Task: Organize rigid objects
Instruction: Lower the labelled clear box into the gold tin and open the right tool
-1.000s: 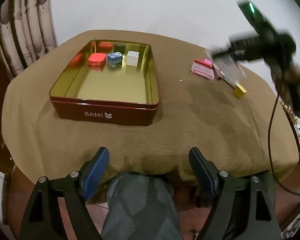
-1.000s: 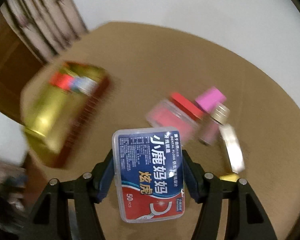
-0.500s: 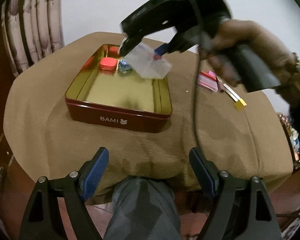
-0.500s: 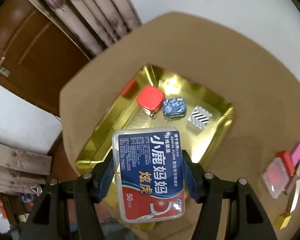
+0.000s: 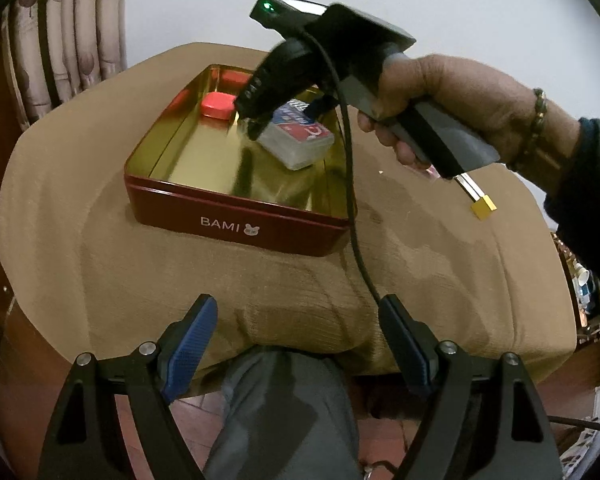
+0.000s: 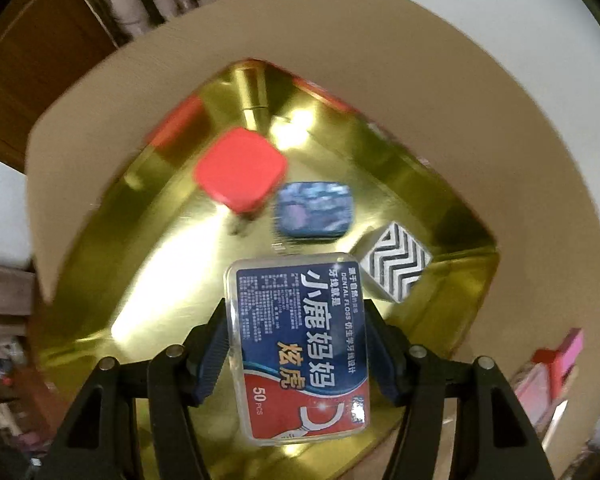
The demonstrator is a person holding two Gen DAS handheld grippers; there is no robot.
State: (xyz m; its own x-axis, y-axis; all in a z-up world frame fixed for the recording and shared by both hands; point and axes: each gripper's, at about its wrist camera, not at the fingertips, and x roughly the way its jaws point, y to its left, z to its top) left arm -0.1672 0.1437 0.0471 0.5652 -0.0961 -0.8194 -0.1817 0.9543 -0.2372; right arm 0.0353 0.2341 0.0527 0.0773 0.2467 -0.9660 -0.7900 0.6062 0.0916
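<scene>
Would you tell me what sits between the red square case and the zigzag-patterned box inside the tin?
A small blue patterned tin lies between the red case and zigzag box, shown in the right wrist view.

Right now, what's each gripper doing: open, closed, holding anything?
Left gripper: open, holding nothing.
Right gripper: closed on the dental floss box, over the gold tin.

Glossy gold metal tin (image 6: 172,280), clear plastic floss box (image 6: 300,344), matt ribbed tablecloth (image 5: 260,280)
</scene>
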